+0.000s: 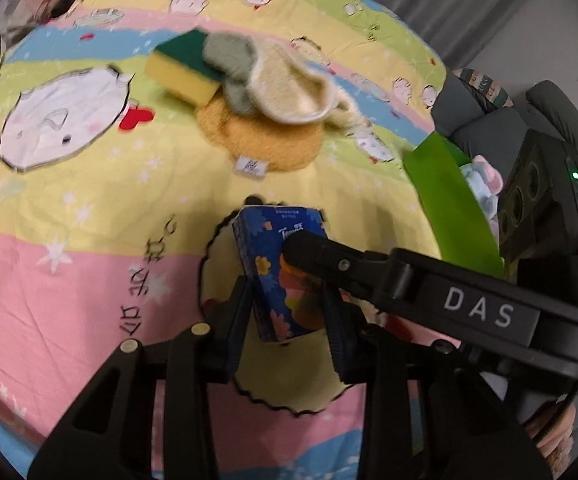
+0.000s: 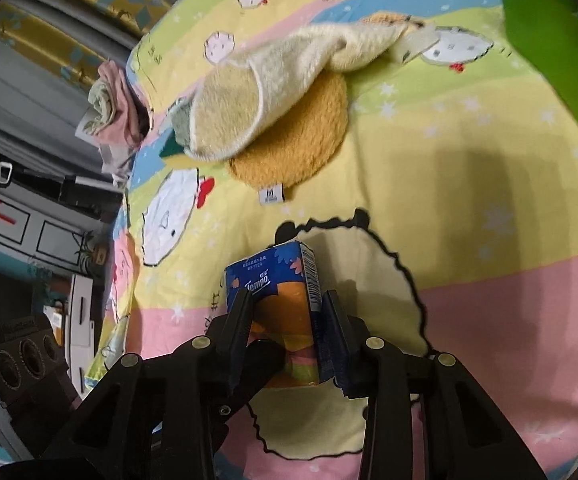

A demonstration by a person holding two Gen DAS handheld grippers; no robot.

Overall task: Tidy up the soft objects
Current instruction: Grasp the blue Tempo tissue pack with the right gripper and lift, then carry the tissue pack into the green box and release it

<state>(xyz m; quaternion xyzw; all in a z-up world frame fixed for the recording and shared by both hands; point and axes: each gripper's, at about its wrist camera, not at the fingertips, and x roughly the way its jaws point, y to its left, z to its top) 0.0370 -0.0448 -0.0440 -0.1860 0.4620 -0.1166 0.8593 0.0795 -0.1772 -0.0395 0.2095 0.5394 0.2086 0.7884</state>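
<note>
Both grippers pinch one tissue pack [image 1: 285, 276] on the bedspread [image 1: 89, 208]: left gripper [image 1: 287, 300] across its sides, right gripper [image 2: 285, 320] likewise. Advisable: lift together, squeeze gently, avoid crushing.

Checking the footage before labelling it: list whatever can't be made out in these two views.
- Blue Tempo tissue pack: lower end hidden by left gripper fingers; in the right wrist view, by right gripper fingers.
- Yellow-and-green sponge: right end under the grey-green cloth.
- Green bag: contents mostly hidden by its wall; cut off by the frame edge in the right wrist view.
- White label on the round mustard plush pad: print too small.
</note>
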